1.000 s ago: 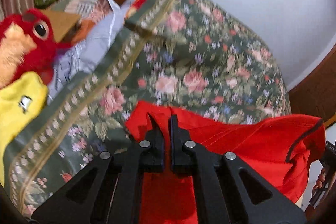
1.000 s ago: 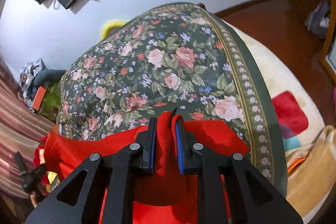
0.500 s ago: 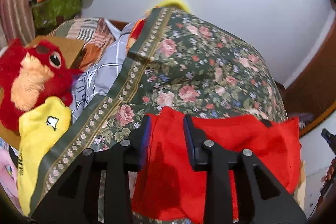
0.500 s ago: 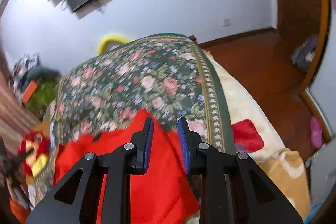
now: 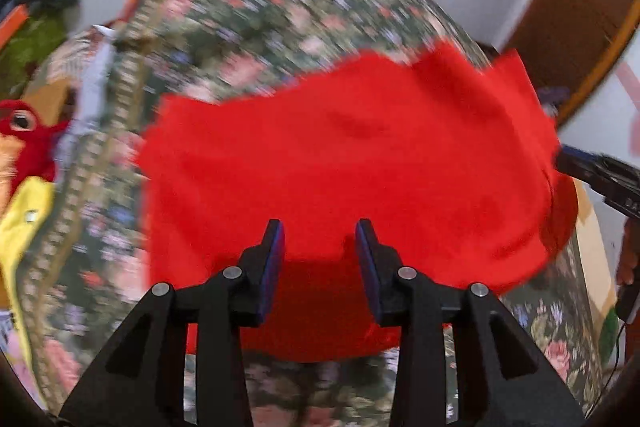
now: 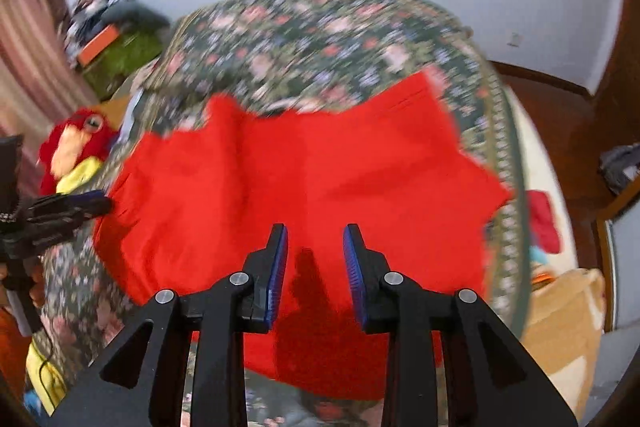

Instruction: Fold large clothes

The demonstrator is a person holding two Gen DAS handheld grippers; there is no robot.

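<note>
A red garment (image 5: 344, 163) (image 6: 304, 179) lies spread across the floral bedspread (image 5: 260, 7) (image 6: 320, 31). My left gripper (image 5: 320, 239) hovers above its near part, jaws opening, nothing between the pads. My right gripper (image 6: 316, 239) also hangs over the cloth's near part, jaws opening and holding nothing; its shadow falls on the fabric. The right gripper's tip shows at the garment's right edge in the left wrist view, and the left gripper's tip at its left edge in the right wrist view. Both views are blurred by motion.
A red and yellow plush bird (image 5: 24, 147) (image 6: 76, 151) lies left of the bed beside a yellow cloth (image 5: 24, 219). Boxes and clutter (image 6: 108, 27) sit at the back left. A beige blanket with a red patch (image 6: 542, 215) and a cardboard box (image 6: 568, 311) are on the right.
Both grippers let go of the red garment and pulled back toward the near edge. Their jaws widened. The garment now lies spread flat on the bedspread.
</note>
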